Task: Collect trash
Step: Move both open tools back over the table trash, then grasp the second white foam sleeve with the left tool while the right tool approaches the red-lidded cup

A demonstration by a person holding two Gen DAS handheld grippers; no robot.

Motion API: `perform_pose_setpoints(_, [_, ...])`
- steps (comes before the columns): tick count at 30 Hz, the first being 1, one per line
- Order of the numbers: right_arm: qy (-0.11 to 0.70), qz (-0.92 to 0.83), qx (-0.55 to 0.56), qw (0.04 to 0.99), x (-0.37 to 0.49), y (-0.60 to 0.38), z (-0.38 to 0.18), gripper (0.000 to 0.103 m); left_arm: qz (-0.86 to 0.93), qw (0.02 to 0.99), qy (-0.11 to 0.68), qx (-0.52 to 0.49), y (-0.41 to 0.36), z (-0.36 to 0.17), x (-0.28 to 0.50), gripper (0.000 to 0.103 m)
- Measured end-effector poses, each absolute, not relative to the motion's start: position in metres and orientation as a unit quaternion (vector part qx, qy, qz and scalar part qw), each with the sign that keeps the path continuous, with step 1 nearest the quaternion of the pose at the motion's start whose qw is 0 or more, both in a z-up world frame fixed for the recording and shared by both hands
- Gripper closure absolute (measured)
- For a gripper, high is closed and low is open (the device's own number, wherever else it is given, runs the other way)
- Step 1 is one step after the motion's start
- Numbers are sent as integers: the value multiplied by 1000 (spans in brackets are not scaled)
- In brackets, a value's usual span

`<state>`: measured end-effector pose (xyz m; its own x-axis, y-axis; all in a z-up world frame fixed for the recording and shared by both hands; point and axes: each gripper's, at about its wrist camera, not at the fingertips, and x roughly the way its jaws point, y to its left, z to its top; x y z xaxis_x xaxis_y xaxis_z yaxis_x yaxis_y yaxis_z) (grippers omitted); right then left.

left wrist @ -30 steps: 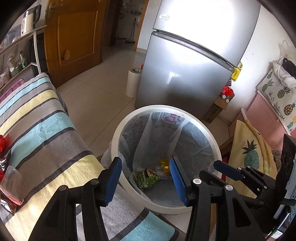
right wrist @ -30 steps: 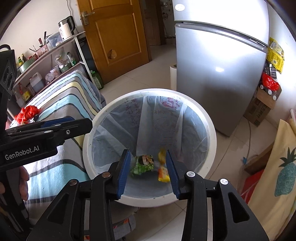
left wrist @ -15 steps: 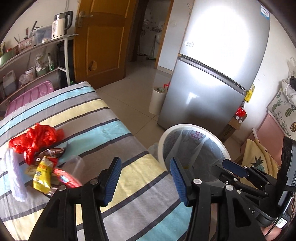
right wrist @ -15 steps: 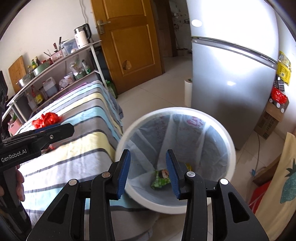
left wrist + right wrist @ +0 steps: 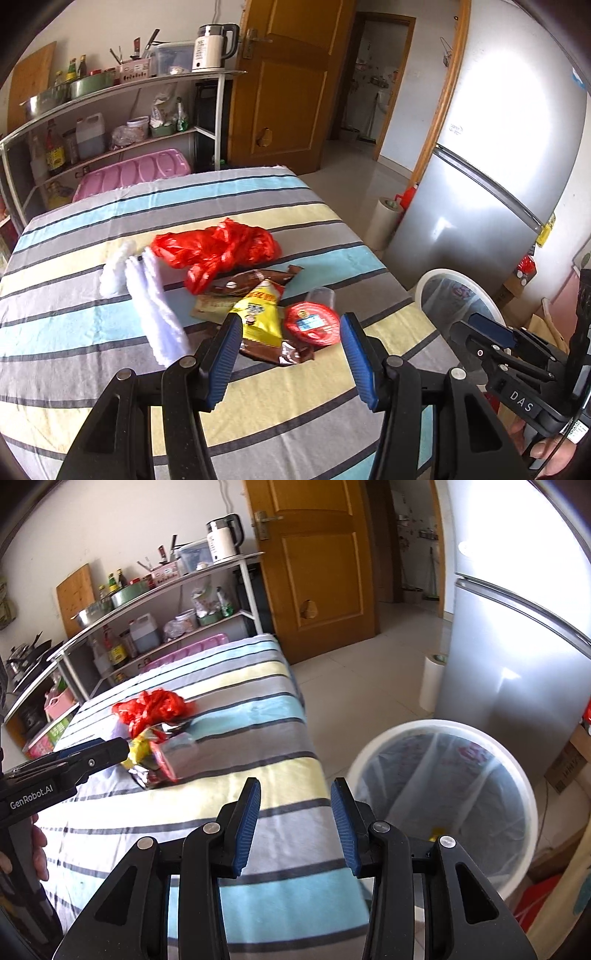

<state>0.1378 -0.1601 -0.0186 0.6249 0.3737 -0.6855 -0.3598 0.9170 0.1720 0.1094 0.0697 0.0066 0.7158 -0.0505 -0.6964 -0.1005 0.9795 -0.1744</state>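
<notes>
A pile of trash lies on the striped table [image 5: 110,369]: a red plastic bag [image 5: 218,247], white tissue [image 5: 155,306], a yellow snack packet [image 5: 260,314], brown wrappers [image 5: 251,278] and a clear cup with a red lid [image 5: 312,321]. My left gripper [image 5: 290,360] is open and empty, just short of the packet and cup. My right gripper [image 5: 295,825] is open and empty over the table's near edge [image 5: 280,849], left of the white lined trash bin [image 5: 443,805]. The pile shows in the right wrist view [image 5: 155,738], partly behind the left gripper.
A silver fridge [image 5: 498,177] stands behind the bin [image 5: 458,295]. A metal shelf rack [image 5: 110,122] with bottles, pots and a kettle [image 5: 212,46] lines the far wall. A wooden door [image 5: 295,85] and a white roll [image 5: 386,221] stand on the tiled floor.
Both grippers swung left from above the bin toward the table. The trash pile has come into the left gripper's view and now lies just beyond its open jaws.
</notes>
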Motion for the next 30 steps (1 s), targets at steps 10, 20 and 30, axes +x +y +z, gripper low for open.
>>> perform_pose_setpoints(10, [398,265,-5,878,155,-89,-19,62,85,912,374,-147,145,3,98,47])
perform_pose_setpoints(20, [440,278,27,853,183,-42,-31,62,88,895,394,-189,182,-13,107,45])
perform_pose_setpoints(30, [443,286,17,849,187,-20,-39,62,87,885,415,-193,186,-31,121,45])
